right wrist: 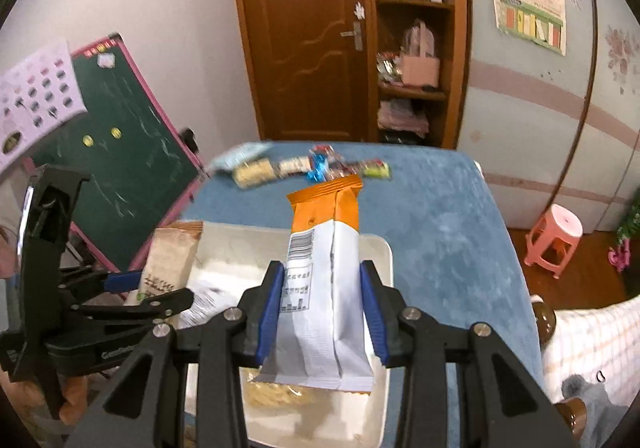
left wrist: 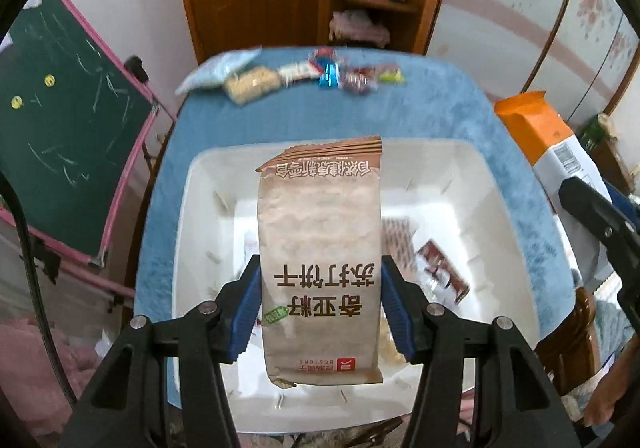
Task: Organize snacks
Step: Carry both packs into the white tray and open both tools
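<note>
Two packets held above a white bin point(left wrist: 472, 167) on a blue table point(left wrist: 440, 107): left gripper point(left wrist: 320, 308) clamped on a brown cracker packet point(left wrist: 320, 232), right gripper point(right wrist: 322, 312) clamped on an orange-and-white packet point(right wrist: 328, 288). Several small snacks point(left wrist: 300, 77) lie along the table's far edge; a few wrapped items point(left wrist: 440, 272) sit inside the bin.

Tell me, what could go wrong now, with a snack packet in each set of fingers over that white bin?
Two risks, as far as I can judge.
1. Both packets hang over the same white bin, so the brown cracker packet and the orange-and-white packet might collide or land crookedly.
2. Each is pinched only near its lower end by the left gripper and right gripper; the long free ends could swing or slip.
</note>
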### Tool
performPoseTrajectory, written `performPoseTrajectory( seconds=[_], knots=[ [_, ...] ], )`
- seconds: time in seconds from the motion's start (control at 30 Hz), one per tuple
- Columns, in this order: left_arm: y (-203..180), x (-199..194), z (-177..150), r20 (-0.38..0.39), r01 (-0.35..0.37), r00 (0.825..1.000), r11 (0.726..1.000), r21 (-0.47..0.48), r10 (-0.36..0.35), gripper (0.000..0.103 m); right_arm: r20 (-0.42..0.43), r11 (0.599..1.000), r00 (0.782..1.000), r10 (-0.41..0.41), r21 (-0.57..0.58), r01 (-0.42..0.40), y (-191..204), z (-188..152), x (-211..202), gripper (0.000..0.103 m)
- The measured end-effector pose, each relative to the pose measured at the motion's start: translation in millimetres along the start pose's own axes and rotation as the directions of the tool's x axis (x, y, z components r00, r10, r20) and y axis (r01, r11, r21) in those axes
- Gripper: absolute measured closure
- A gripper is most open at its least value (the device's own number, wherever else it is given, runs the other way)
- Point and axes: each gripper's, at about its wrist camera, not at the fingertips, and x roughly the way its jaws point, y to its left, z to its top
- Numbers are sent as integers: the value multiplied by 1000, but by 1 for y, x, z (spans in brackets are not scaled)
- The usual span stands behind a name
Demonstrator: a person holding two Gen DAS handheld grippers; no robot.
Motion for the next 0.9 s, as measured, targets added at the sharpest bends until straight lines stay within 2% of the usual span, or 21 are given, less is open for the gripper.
performPoseTrajectory(
  seconds=[0.2, 0.7, 0.77, 0.83, 0.9],
  knots=[
    [-9, 15, -4, -35, -6, 999, 1000, 19, 7, 48, -103, 999, 995, 12, 32, -9, -3, -16, 26, 64],
    [-12, 28, -1, -77, 5, 997, 1000, 13, -4, 48, -186, 999, 982, 36, 20, -33, 6, -24, 50, 64],
    [-10, 29, 0, -82, 12, 997, 1000, 4, -11, 44, -192, 999, 981, 37, 10, -36, 9, -23, 52, 64],
    [-9, 29, 1, -84, 26, 996, 1000, -9, -27, 30, -203, 999, 978, 40, 3, -40, 11, -24, 54, 60],
    [-7, 27, 2, -72, 37, 997, 999, -19, -38, 21, -209, 999, 977, 36, -3, -37, 13, -24, 55, 52]
  ],
)
